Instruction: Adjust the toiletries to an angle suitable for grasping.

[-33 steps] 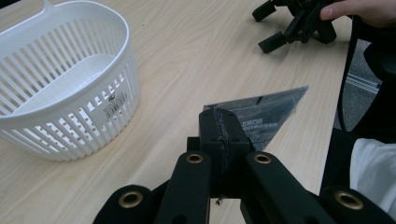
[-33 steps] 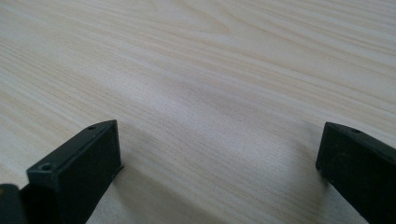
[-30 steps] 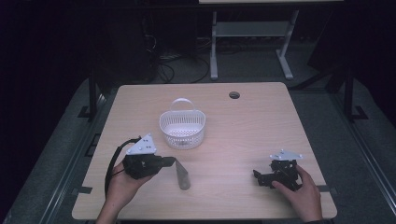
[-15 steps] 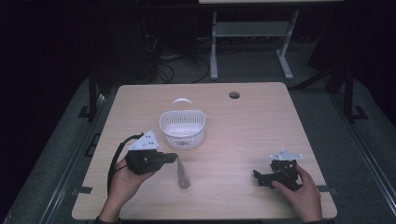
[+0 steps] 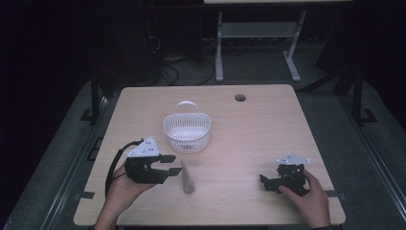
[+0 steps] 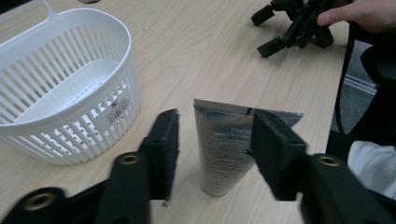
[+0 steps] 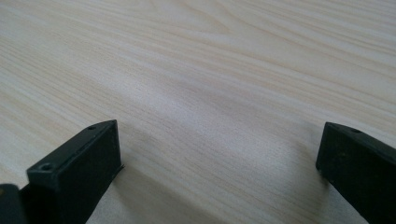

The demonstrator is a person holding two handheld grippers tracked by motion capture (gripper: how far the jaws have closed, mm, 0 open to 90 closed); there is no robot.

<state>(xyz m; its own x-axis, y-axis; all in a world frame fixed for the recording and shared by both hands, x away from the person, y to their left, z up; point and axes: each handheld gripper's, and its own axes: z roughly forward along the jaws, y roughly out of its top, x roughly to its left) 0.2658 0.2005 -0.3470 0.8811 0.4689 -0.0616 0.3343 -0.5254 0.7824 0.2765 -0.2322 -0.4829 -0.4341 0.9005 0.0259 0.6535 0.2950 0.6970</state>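
A silver-grey tube (image 5: 187, 179) lies flat on the wooden table (image 5: 249, 139), its wide crimped end toward the left gripper (image 5: 171, 164). In the left gripper view the tube (image 6: 224, 154) lies between the two jaws of the left gripper (image 6: 215, 125), with a gap on each side. Those jaws have just been opening and stand open. A white slatted basket (image 5: 186, 137) with a handle stands just beyond, empty. The right gripper (image 5: 267, 182) rests low on the table at the front right. In the right gripper view its jaws (image 7: 219, 154) stand wide apart over bare wood.
The basket's wall (image 6: 93, 126) stands close to the left jaw in the left gripper view, and the right gripper (image 6: 264, 35) with a hand on it lies farther off. A round cable hole (image 5: 240, 97) sits near the table's far edge. Dark floor and a metal frame lie beyond.
The left gripper's jaws, shut at the tube's crimped end before, now stand apart. The tube and the right gripper have stayed where they were.
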